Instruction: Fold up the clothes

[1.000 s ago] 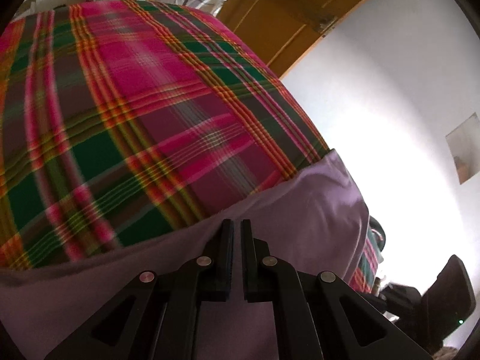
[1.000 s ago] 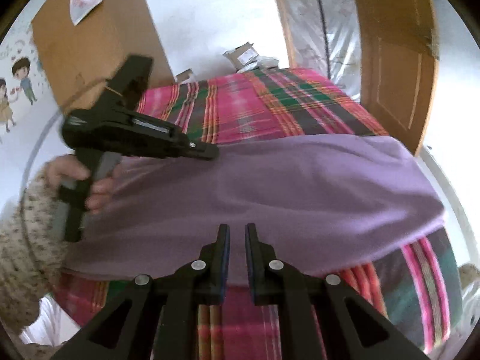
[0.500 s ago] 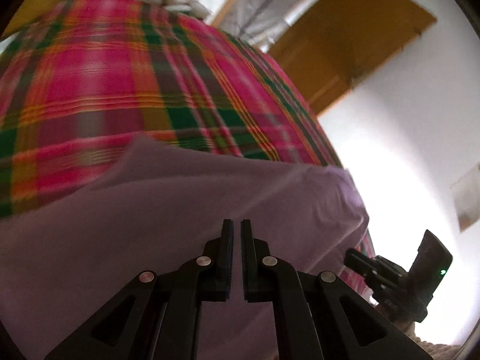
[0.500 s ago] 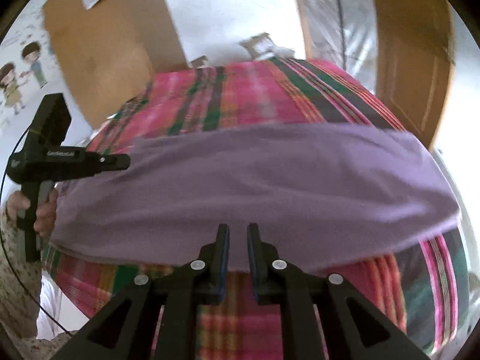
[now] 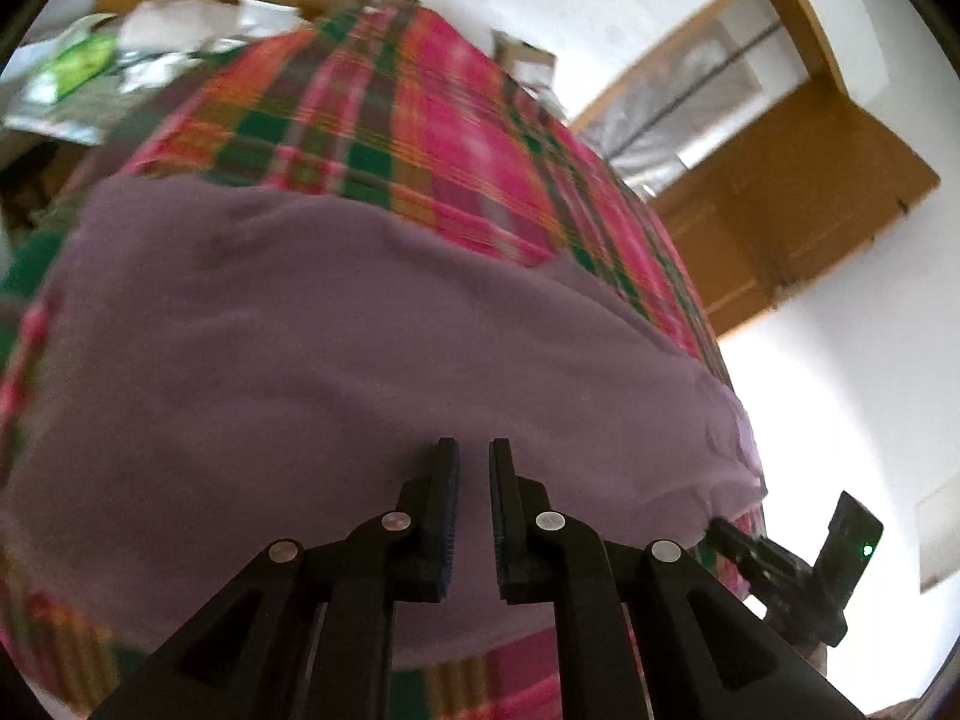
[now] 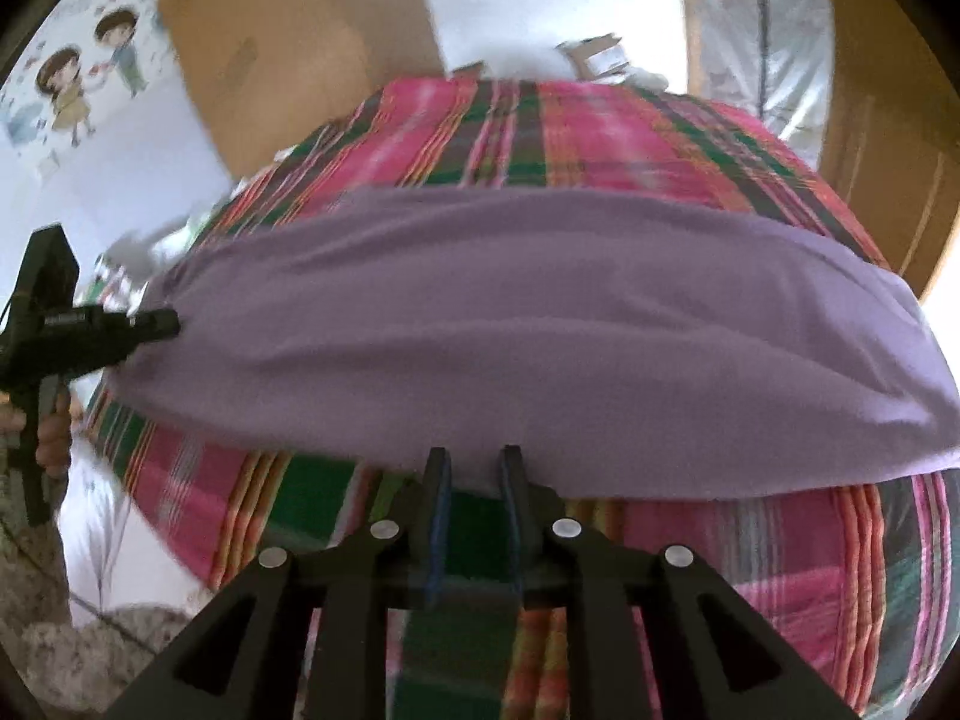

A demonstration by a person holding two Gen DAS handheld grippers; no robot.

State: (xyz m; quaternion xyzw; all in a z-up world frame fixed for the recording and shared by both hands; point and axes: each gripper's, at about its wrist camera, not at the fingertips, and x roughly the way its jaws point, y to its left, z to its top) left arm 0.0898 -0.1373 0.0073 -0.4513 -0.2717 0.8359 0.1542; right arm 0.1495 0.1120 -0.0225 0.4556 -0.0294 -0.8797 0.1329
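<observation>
A purple garment [image 5: 372,360] lies spread flat across the plaid bedspread [image 5: 456,138]. My left gripper [image 5: 474,456] hovers over its near edge, jaws a narrow gap apart, with only flat cloth showing beneath the gap. In the right wrist view the garment [image 6: 540,324] stretches left to right. My right gripper [image 6: 474,462] is open at its near hem, and bedspread [image 6: 600,138] shows between the fingers. The left gripper [image 6: 150,324] appears there at the garment's left corner, held by a hand [image 6: 51,432]. The right gripper [image 5: 726,534] shows at the garment's right corner.
An open wooden door [image 5: 798,204] and a plastic-covered doorway [image 5: 678,102] stand beyond the bed. Bags and papers [image 5: 120,60] lie at the bed's far end. A cardboard panel [image 6: 288,36] leans on the wall, next to cartoon stickers [image 6: 78,78].
The garment came down from being held up and now lies flat on the bed. Both grippers' jaws have parted, the right more than the left, and both have drawn back toward the near edge.
</observation>
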